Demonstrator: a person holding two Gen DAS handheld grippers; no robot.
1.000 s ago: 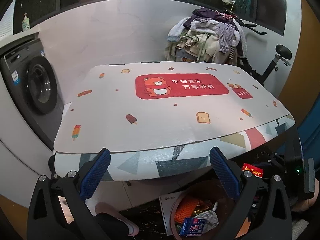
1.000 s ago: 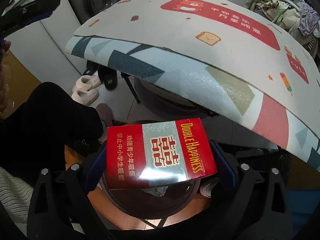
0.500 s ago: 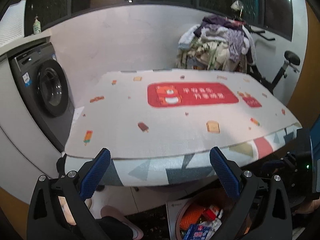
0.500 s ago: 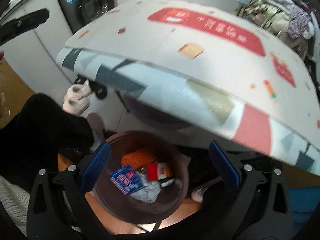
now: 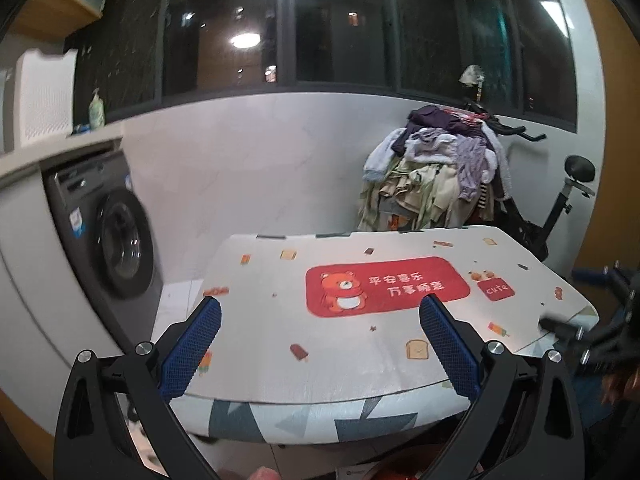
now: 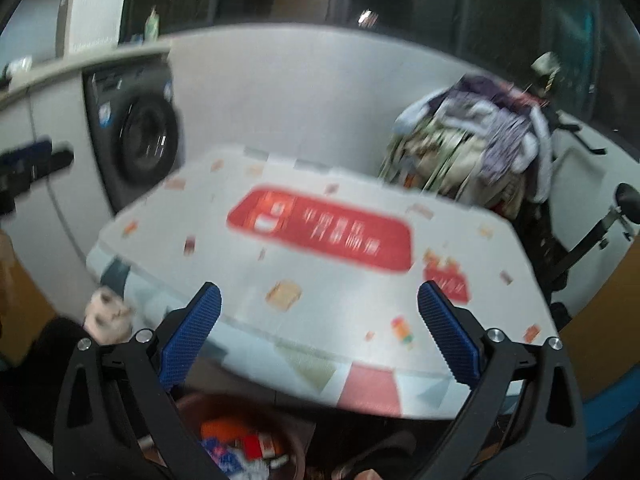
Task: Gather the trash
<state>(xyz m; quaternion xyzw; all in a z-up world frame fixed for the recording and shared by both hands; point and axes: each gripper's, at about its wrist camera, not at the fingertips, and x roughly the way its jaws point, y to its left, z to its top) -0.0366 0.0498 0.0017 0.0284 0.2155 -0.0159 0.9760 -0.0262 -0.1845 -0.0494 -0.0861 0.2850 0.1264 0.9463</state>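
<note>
Both claws empty. Left claw (image 5: 320,344) spread wide, nothing between its blue pads, hovering over the near edge of the counter (image 5: 360,376). Right claw (image 6: 318,340) likewise wide and bare, raised above the counter's near edge (this view is heavily motion-blurred).

Counter top: only the printed mat shows, with its red bear panel and small food motifs. No loose trash visible on it in either view.

Trash: sits in the brown bin (image 6: 296,450) on the floor under the counter's near edge, between the right claw's arms. Inside are an orange piece, blue packets and a small red box (image 6: 251,446), all mixed and blurred; contents cannot be sorted further.

Progress, judged from this: the collecting looks close to done or done, since the counter carries nothing to pick and the bin holds several items. What might be left is anything off-frame; the floor beneath the counter is mostly hidden.

Surroundings: washer (image 5: 116,240) at left, clothes heap (image 5: 436,172) behind the counter.
</note>
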